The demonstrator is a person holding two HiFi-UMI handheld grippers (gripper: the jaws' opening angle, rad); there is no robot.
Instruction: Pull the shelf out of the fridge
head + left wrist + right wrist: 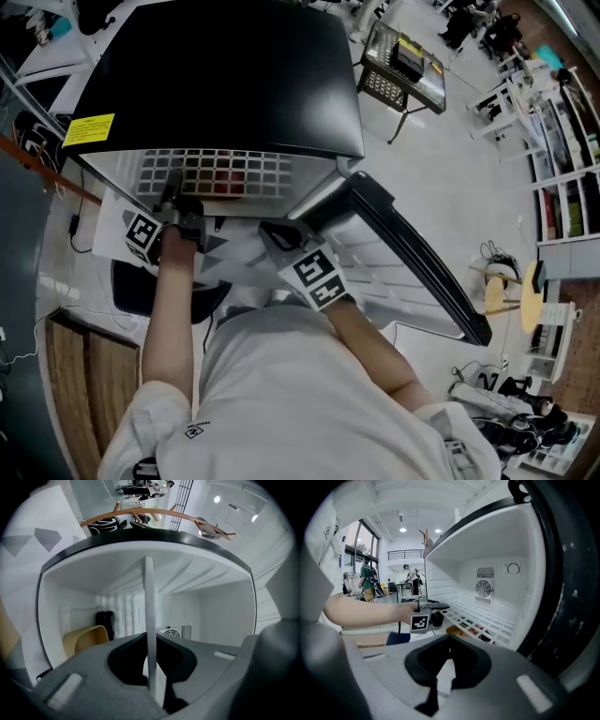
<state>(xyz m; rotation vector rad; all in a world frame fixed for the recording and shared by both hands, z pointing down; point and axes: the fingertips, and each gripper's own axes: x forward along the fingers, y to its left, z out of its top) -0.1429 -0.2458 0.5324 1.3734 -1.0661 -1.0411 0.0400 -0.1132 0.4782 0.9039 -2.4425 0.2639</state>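
A small black fridge (225, 75) stands with its door (412, 253) swung open to the right. Its white wire shelf (217, 173) sticks out of the front. My left gripper (176, 195) is shut on the shelf's front edge. In the left gripper view the shelf (149, 602) shows edge-on as a thin white strip, clamped by the gripper (150, 634). My right gripper (279, 234) hovers by the door side, shut and empty. In the right gripper view its jaw tips (449, 637) meet, and beyond them the left gripper (433, 607) holds the shelf (483, 620).
Red and orange packets (464, 631) lie under the shelf. A fan vent (483, 588) and a dial (513, 568) sit on the fridge's back wall. A wire cart (403, 70) and a wooden stool (511, 281) stand on the floor to the right. People stand far off in the room.
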